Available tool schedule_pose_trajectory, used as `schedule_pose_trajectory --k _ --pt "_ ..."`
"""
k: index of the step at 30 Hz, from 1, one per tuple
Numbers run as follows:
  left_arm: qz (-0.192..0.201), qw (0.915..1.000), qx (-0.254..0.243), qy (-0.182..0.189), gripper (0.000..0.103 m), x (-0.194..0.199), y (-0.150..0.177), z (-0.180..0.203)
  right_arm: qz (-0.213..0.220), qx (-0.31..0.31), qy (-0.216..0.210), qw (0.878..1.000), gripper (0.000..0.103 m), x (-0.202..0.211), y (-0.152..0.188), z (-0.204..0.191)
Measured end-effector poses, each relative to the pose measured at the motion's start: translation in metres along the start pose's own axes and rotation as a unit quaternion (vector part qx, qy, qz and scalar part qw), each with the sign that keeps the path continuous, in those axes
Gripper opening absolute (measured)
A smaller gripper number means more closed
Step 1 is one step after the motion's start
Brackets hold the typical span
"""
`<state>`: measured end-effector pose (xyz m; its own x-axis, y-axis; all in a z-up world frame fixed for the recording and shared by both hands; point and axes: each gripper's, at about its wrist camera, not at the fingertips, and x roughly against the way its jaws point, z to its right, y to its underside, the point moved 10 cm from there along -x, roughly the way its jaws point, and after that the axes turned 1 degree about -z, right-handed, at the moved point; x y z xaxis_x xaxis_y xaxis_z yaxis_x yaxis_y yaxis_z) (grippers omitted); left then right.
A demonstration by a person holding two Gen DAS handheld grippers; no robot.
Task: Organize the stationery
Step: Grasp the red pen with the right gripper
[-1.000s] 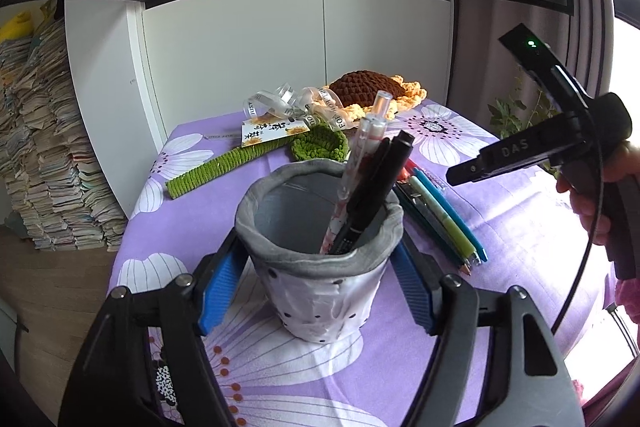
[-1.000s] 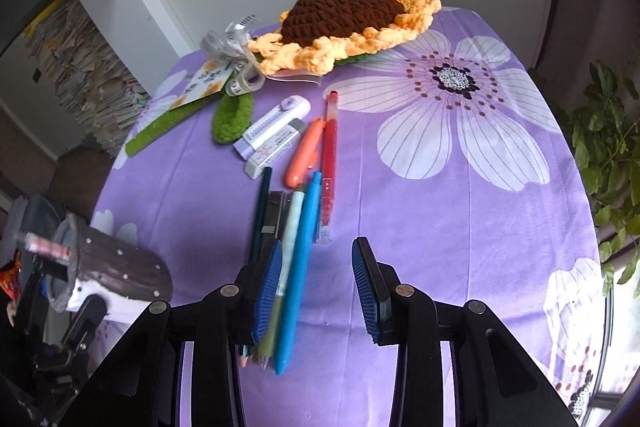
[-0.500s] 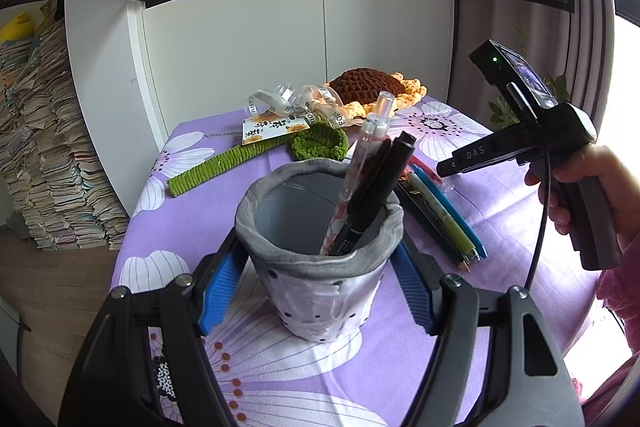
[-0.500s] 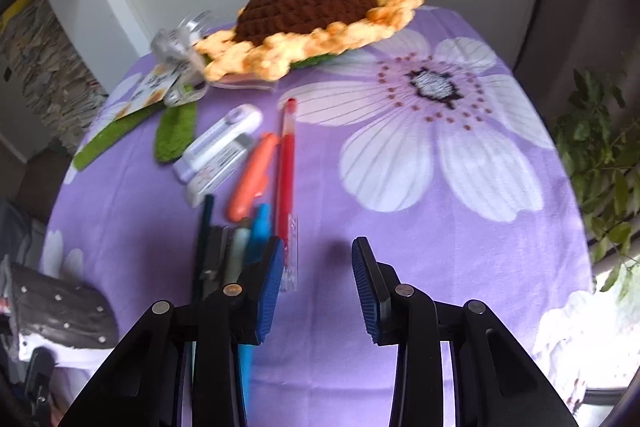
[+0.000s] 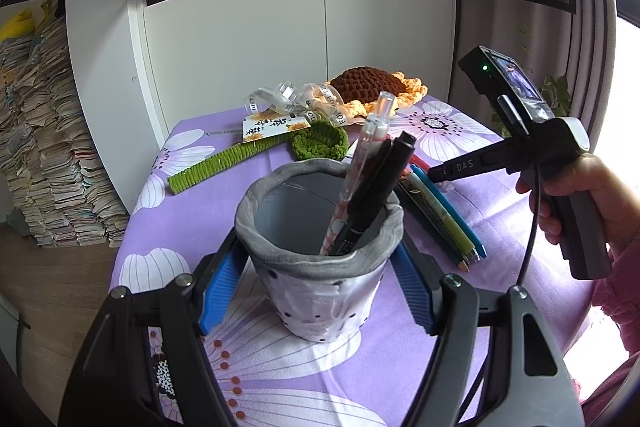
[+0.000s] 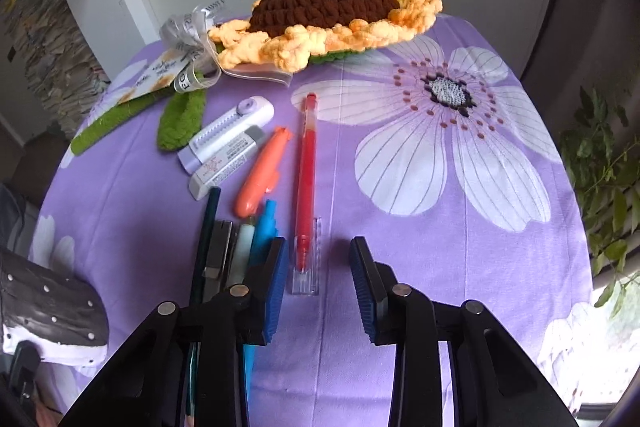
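- Your left gripper (image 5: 320, 291) is clenched on the grey pen cup (image 5: 320, 259), both blue pads against its sides; the cup stands upright near the table's (image 6: 400, 367) near edge.
- The cup holds a clear pen (image 5: 362, 167) and a black marker (image 5: 380, 195), both leaning.
- Your right gripper (image 6: 318, 287) is released and its jaws are closing, with nothing pressed between the pads; the cap end of the red pen (image 6: 306, 179) lies just inside the left pad.
- Remaining pens (image 6: 240, 247), an orange highlighter (image 6: 262, 175) and two erasers (image 6: 224, 151) lie mid-table.

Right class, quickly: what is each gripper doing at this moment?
Left gripper: shut on the grey pen cup.
Right gripper: closing, pads not yet touching the red pen between them.
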<state>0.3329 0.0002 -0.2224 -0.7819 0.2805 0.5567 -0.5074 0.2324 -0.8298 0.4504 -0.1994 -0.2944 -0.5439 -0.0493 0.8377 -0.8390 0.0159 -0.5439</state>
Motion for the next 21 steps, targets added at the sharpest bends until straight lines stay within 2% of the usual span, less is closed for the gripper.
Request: schedule_pose_trajectory --k 1,3,6,14,17,21 --pt "0.0 1.0 0.0 0.0 0.07 0.0 0.0 0.0 0.002 0.006 0.001 1.0 0.015 -0.001 -0.001 -0.001" --pt "0.0 1.0 0.0 -0.001 0.07 0.0 0.0 0.0 0.0 0.015 0.013 1.0 0.015 -0.001 -0.002 -0.001" --pt "-0.001 1.0 -0.001 0.0 0.07 0.0 0.001 0.0 0.006 0.011 -0.003 1.0 0.015 0.011 0.0 -0.003" --pt "-0.001 1.0 0.002 0.001 0.071 0.001 0.001 0.0 0.064 0.028 -0.024 0.997 0.015 0.085 -0.003 -0.007" --pt "-0.002 1.0 0.004 0.001 0.071 0.001 0.001 0.0 0.071 0.047 -0.031 0.996 0.015 0.101 -0.001 -0.014" --pt "-0.002 1.0 0.005 0.002 0.071 0.001 0.001 0.0 0.062 0.057 -0.017 0.996 0.015 0.104 0.009 -0.013"
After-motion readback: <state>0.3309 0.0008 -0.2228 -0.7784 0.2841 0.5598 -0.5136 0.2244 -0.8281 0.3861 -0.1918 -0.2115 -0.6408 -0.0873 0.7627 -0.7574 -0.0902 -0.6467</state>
